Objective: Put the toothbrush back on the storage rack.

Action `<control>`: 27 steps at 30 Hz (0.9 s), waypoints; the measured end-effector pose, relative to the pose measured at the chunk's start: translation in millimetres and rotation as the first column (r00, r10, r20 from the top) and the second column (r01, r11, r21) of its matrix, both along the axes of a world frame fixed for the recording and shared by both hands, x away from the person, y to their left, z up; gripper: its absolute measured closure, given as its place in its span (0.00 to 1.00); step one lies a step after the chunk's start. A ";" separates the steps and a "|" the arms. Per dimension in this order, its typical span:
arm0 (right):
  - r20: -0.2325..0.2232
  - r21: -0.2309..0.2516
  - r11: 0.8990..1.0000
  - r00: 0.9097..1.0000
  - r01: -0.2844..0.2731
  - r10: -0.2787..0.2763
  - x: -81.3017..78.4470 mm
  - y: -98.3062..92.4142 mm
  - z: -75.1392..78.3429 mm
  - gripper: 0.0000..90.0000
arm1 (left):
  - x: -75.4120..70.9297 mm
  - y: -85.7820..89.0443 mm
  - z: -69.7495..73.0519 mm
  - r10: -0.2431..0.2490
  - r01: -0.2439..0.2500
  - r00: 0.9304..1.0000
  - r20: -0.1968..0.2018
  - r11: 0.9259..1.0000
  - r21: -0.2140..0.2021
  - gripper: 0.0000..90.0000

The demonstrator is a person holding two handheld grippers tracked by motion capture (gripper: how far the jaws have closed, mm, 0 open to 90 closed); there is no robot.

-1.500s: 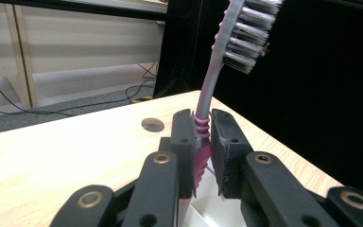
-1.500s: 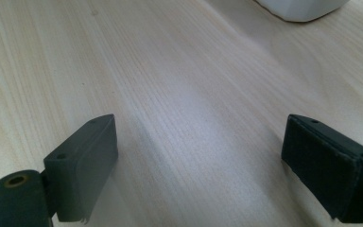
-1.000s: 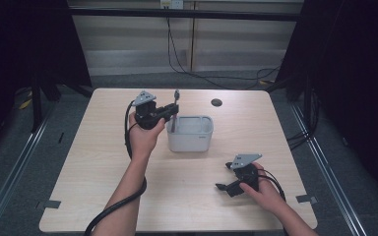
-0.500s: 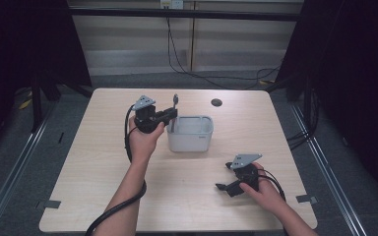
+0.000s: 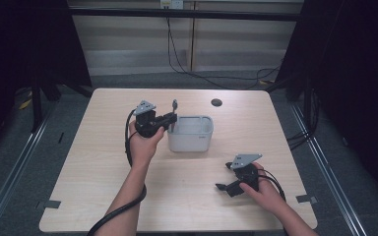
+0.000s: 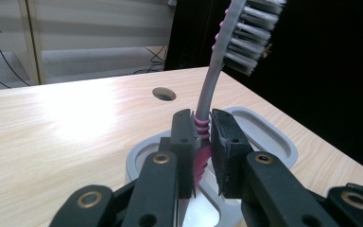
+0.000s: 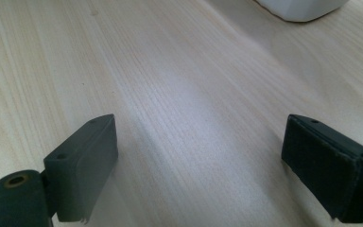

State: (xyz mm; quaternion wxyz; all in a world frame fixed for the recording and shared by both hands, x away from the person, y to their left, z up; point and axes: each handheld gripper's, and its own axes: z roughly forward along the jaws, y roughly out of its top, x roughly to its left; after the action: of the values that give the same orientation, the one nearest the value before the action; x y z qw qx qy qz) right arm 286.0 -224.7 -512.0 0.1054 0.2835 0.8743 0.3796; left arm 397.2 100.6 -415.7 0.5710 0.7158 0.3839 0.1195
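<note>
Grey-and-pink toothbrush [image 6: 207, 101] is clamped upright in the left gripper [image 5: 170, 118], carried slightly nearer the white tub [image 5: 191, 141] just below, so lowering seems next; the right gripper [image 5: 225, 187] is rested wide open.

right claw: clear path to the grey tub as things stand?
Probably yes. The right claw sits open on bare table, and nothing lies between it and the grey tub. The left claw holds a toothbrush over the tub's far-left side only.
</note>
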 end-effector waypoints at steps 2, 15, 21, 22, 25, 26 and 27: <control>-0.001 0.000 1.000 1.000 -0.001 0.001 0.0 0.0 0.0 0.12 | -0.6 0.4 -1.4 0.004 -0.004 1.000 -0.004 1.000 0.000 0.89; -0.001 0.000 1.000 1.000 -0.001 0.001 0.0 0.0 0.0 0.12 | -3.3 -0.4 -9.3 0.003 -0.003 1.000 -0.005 1.000 0.023 0.89; -0.001 0.000 1.000 1.000 -0.001 0.001 0.0 0.0 0.0 0.12 | -4.6 -1.4 -12.6 0.002 -0.002 1.000 -0.007 1.000 0.030 0.89; -0.001 0.000 1.000 1.000 0.000 0.000 0.0 0.0 0.0 0.12 | -4.9 -1.5 -13.2 0.005 -0.005 1.000 -0.010 1.000 0.028 0.89; -0.001 0.000 1.000 1.000 0.000 0.000 0.0 0.0 0.0 0.12 | -5.2 -1.0 -14.0 0.005 -0.004 1.000 -0.009 1.000 0.031 0.89; -0.001 0.000 1.000 1.000 0.000 0.000 0.0 0.0 0.0 0.12 | -5.4 -0.5 -14.3 0.004 -0.004 1.000 -0.010 0.999 0.033 0.89; -0.001 0.001 1.000 1.000 0.000 0.000 0.0 0.0 0.0 0.12 | -5.5 -0.6 -14.4 0.006 -0.005 1.000 -0.010 0.999 0.035 0.89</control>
State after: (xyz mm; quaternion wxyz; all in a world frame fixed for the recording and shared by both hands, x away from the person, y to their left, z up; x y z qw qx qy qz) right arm 286.0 -224.6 -512.1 0.1047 0.2837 0.8743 0.3797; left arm 391.7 100.0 -430.1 0.5563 0.7250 0.3866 0.1241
